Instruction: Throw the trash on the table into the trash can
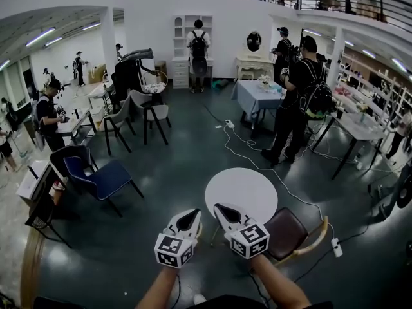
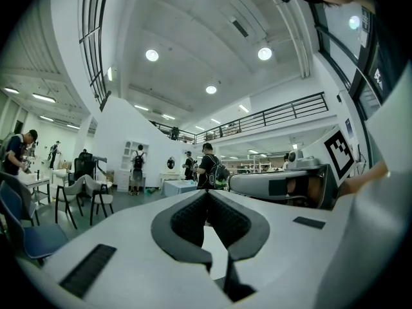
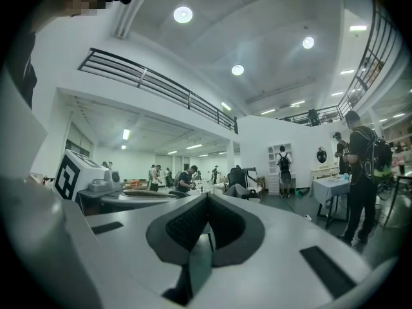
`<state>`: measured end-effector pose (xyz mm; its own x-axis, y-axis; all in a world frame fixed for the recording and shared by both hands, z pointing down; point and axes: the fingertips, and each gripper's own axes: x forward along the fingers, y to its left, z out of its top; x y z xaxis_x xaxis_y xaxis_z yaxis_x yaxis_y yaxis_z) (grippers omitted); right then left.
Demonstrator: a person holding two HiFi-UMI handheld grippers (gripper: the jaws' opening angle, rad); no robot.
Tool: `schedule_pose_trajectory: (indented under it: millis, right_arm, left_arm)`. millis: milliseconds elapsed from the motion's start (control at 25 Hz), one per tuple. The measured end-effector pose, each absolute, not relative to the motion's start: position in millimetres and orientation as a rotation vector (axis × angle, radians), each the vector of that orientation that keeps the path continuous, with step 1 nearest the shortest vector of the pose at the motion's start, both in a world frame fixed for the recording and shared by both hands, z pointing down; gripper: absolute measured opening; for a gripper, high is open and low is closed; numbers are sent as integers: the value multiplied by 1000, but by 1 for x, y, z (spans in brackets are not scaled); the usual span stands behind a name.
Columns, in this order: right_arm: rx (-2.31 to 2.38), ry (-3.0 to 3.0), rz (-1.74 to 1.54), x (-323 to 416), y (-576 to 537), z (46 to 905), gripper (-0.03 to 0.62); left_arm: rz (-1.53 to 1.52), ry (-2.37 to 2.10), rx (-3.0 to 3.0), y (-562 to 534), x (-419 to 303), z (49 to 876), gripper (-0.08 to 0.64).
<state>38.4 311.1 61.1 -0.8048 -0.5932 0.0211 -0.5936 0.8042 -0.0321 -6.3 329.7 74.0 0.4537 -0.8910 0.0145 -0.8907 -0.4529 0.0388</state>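
Round white table (image 1: 241,180): open floor left of it. Brown chair (image 1: 288,230) crowds its right edge. Cable (image 1: 257,167) trails behind it.

Glossy dark floor (image 1: 187,172) mirrors the lights; the round table (image 1: 241,188) shows a smooth white top. Left gripper (image 1: 193,214) and right gripper (image 1: 219,208) are matt white plastic, their pads (image 2: 190,219) dark and ribbed. A chair (image 1: 286,232) pairs a shiny brown seat with a wood frame.
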Motion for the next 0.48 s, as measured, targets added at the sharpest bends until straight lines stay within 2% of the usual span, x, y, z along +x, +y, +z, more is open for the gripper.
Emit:
schedule_pose_trajectory:
  millis: [480]
  right_arm:
    - [971,-2978,63,52,310,60,20]
  left_arm:
    - [-11,-1617,2652,325,11,70,15]
